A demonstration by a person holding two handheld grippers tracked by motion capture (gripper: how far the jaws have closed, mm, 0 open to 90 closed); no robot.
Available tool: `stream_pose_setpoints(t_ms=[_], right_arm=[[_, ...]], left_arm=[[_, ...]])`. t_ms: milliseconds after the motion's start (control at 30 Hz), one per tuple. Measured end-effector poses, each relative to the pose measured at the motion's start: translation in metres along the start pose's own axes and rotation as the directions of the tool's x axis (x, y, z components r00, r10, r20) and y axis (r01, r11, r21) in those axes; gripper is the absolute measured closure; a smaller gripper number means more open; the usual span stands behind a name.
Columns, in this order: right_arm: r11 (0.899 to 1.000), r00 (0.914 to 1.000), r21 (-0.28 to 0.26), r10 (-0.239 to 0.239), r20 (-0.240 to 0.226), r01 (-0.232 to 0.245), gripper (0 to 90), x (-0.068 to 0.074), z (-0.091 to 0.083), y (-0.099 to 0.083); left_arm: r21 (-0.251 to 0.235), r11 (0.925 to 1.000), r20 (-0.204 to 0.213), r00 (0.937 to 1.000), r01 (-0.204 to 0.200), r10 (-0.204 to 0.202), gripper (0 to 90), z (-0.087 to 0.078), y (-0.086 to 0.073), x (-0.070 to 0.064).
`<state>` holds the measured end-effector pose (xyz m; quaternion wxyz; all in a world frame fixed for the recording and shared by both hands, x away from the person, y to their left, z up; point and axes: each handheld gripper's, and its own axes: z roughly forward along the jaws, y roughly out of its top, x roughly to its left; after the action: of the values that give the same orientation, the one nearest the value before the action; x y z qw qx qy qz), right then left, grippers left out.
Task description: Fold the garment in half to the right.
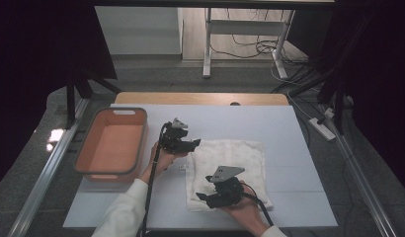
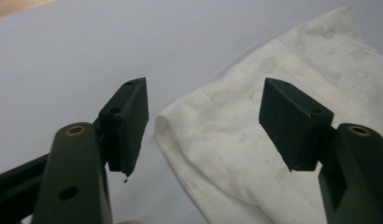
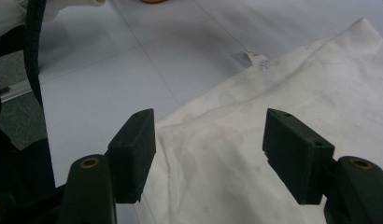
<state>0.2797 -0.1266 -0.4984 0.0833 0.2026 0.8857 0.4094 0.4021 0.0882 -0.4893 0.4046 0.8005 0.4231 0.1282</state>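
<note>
Left of the towel [image 1: 230,170] — an orange bin [image 1: 111,144], nothing inside.

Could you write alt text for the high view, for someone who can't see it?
A person's hands hold two open black grippers, the left gripper and the right gripper, at the left corners of a folded white towel on a pale table. An empty orange bin sits to the left.

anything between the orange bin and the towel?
Apart from the left gripper and the hand holding it, no. In the high view, bare white table sheet separates the orange bin from the folded white towel.
</note>
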Motion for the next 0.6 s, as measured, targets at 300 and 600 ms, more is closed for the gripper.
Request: stream_pose_setpoints(t_ms=[300,600], right_arm=[[0.999,0.9999,0.029,0.016,0.003,-0.016,33.7,0.001,0.009,0.001],[0.999,0.9997,0.038,0.018,-0.015,-0.017,31.8,0.007,0.016,0.005]], left_arm=[[-0.011,0.9999,0.005,1.0,0.004,-0.004,33.6,-0.002,0.001,0.001],[-0.006,0.9999,0.01,0.9999,0.013,-0.013,33.3,-0.001,0.0,0.002]])
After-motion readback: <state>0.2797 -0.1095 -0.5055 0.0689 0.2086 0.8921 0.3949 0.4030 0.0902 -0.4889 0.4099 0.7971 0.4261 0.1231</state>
